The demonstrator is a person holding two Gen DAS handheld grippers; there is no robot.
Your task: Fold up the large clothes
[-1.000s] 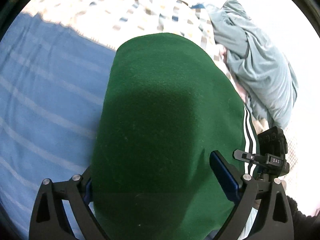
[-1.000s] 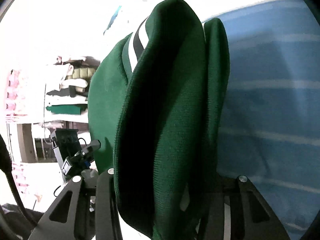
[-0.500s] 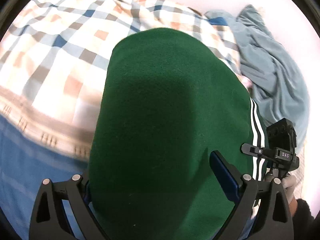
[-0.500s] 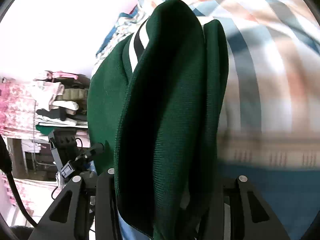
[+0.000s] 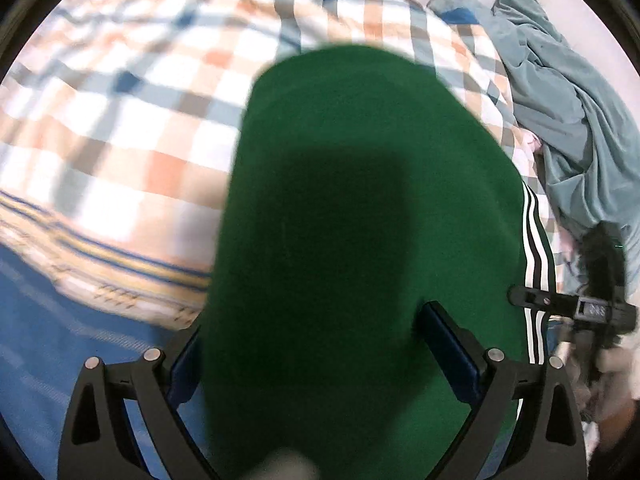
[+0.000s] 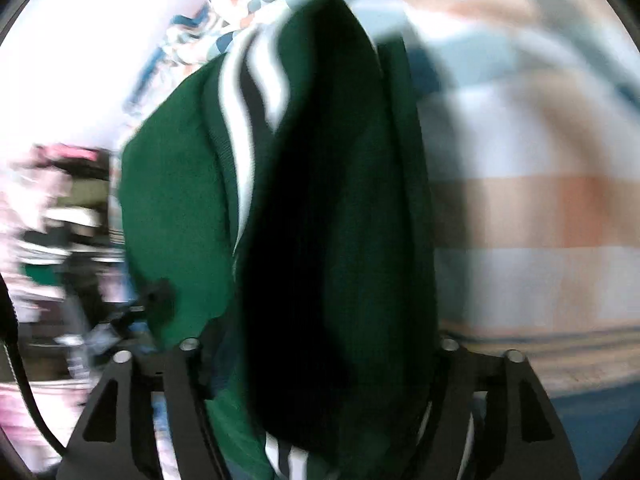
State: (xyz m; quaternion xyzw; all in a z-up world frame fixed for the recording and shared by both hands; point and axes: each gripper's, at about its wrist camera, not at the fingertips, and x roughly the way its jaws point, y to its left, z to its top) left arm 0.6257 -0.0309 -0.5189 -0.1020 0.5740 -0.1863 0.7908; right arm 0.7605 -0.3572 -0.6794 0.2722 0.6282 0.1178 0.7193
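Note:
A folded dark green garment [image 5: 360,208] with white and black side stripes [image 5: 536,264] hangs between both grippers above the bed. My left gripper [image 5: 316,344] is shut on it, blue pads [image 5: 448,348] pressed into the thick fold. In the right wrist view the same garment [image 6: 340,220] fills the middle, its stripes [image 6: 248,92] near the top. My right gripper [image 6: 320,344] has its jaws opening; the cloth still lies between them, and the left finger [image 6: 188,364] stands a little off the fold. The right gripper's body [image 5: 592,312] shows at the left view's right edge.
Under the garment lies a checked quilt [image 5: 120,120] in white, orange and blue, over a blue striped sheet [image 5: 48,360]. A crumpled teal garment [image 5: 580,132] lies at the far right. Blurred shelves with stacked clothes [image 6: 60,220] stand to the left in the right wrist view.
Both grippers carried the green garment from over the blue sheet to over the checked quilt. The right gripper's fingers now stand wider apart; the left grip looks the same.

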